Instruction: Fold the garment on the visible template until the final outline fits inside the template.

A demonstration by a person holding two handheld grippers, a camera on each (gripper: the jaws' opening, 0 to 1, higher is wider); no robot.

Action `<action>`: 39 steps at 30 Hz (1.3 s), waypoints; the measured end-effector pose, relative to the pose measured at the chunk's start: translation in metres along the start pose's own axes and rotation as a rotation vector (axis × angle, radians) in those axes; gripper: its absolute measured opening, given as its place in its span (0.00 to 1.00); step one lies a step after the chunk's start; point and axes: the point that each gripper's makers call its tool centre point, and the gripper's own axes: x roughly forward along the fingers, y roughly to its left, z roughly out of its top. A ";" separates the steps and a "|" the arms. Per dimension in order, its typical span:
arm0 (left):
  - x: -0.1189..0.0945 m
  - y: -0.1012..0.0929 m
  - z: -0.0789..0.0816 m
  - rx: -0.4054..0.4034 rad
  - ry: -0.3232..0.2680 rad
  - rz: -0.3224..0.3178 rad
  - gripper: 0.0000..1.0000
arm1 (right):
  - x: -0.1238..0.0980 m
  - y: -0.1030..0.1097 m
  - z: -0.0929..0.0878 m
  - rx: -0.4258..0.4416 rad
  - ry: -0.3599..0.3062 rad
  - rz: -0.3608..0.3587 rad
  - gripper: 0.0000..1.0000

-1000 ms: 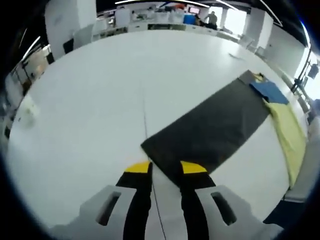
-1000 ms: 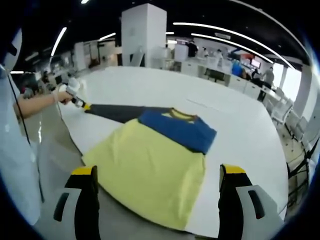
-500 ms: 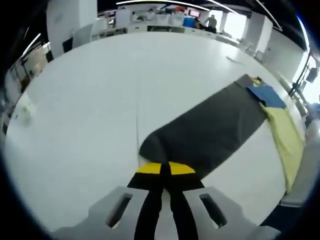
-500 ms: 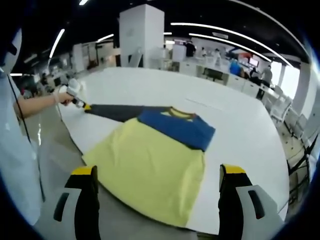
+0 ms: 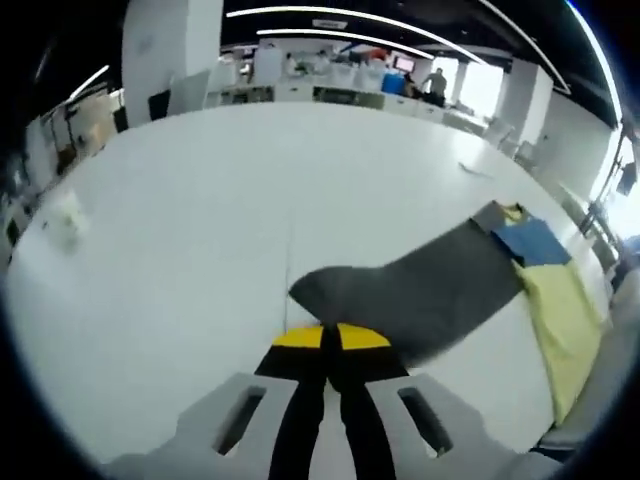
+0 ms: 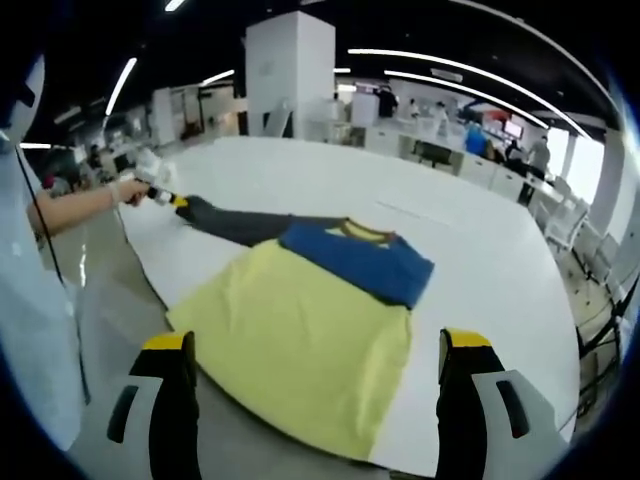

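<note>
Sleeve (image 5: 420, 295) pinched tight in our left gripper (image 5: 331, 338), right gripper (image 6: 315, 350) spread wide and empty near shirt (image 6: 300, 340) on table (image 5: 200, 220); we'd carry cuff low across chest without dragging the body

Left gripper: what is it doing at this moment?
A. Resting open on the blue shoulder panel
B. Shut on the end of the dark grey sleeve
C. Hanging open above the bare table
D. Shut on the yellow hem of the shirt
B: in the left gripper view the left gripper has its yellow-tipped jaws pressed together on the end of the dark grey sleeve, which bulges up off the white table.
</note>
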 end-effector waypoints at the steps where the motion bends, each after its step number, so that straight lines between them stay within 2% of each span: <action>1: -0.004 -0.003 0.008 0.000 -0.023 -0.003 0.00 | -0.001 0.000 0.001 -0.003 -0.004 0.002 1.00; 2: -0.005 -0.004 0.011 0.001 -0.032 -0.003 0.00 | -0.001 0.000 0.001 -0.003 -0.005 0.002 1.00; 3: -0.011 -0.010 0.026 -0.002 -0.074 -0.009 0.00 | -0.002 -0.001 0.002 -0.006 -0.009 0.006 1.00; 8: -0.026 -0.031 0.069 -0.001 -0.196 -0.029 0.00 | -0.003 -0.003 -0.003 -0.015 -0.006 0.021 1.00; 13: -0.035 -0.067 0.108 0.033 -0.271 -0.077 0.00 | -0.005 -0.005 -0.006 -0.015 -0.018 0.032 1.00; 20: -0.038 -0.120 0.151 0.082 -0.330 -0.136 0.00 | -0.009 -0.005 -0.010 -0.031 -0.023 0.043 1.00; 29: -0.038 -0.183 0.179 0.138 -0.363 -0.214 0.00 | -0.016 -0.010 -0.014 -0.033 -0.030 0.043 1.00; 39: -0.031 -0.233 0.201 0.170 -0.385 -0.264 0.00 | -0.022 -0.010 -0.020 -0.044 -0.023 0.070 1.00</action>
